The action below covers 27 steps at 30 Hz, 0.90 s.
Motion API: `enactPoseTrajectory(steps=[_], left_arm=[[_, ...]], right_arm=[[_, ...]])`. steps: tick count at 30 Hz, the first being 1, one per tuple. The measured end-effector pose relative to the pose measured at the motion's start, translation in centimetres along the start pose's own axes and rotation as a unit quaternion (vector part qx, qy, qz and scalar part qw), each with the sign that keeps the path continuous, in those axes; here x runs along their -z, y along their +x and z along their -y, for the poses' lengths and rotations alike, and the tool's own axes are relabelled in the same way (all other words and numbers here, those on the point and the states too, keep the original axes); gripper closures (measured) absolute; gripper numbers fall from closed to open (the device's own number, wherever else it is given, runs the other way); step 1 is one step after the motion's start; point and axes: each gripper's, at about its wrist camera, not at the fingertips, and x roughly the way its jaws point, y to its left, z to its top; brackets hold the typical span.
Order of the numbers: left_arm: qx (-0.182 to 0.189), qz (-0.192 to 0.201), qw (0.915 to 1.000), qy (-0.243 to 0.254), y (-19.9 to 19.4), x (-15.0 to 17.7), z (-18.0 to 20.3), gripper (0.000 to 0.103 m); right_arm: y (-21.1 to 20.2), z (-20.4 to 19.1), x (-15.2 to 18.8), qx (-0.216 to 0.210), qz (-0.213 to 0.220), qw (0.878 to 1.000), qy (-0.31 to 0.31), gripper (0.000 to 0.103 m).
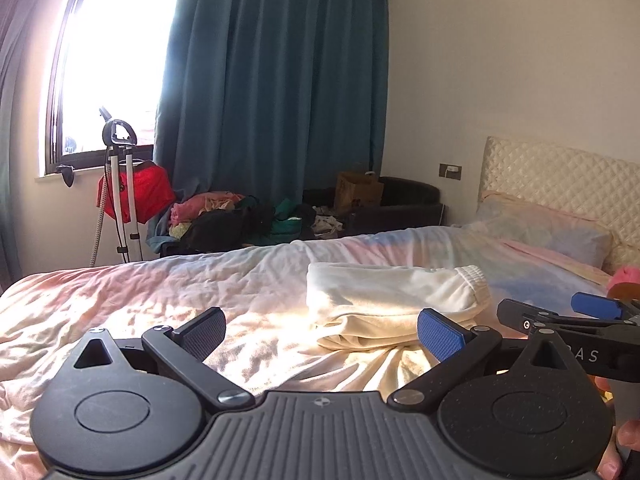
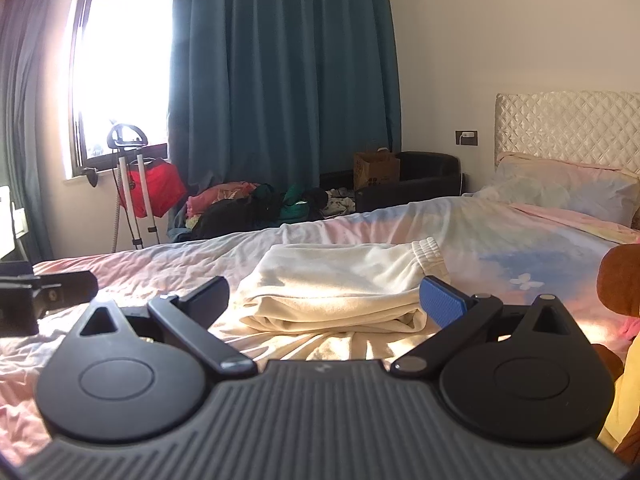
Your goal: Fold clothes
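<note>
My left tongs (image 1: 322, 332) and right tongs (image 2: 324, 300) are both wide open and hold nothing. The cream pants (image 2: 340, 280) lie folded on the bed (image 2: 160, 276). This piece looks done.

Folded trousers (image 2: 340, 280) lie on bed (image 2: 160, 268), before pillow (image 2: 568, 192).

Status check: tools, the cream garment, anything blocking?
Left tool open, empty. Right tool open, empty. Cream garment lies folded on the bed, untouched, just ahead of both. Nothing in the way.
</note>
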Motion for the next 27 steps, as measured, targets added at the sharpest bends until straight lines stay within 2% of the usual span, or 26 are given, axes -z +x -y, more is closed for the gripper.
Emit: enactPoseTrajectory(steps=[27], left_arm=[[-0.007,0.008,0.9999,0.002,-0.86,0.01,0.37,0.0]], right_arm=[[-0.41,-0.02,-0.13,-0.003,-0.008,1.0,-0.003,0.0]])
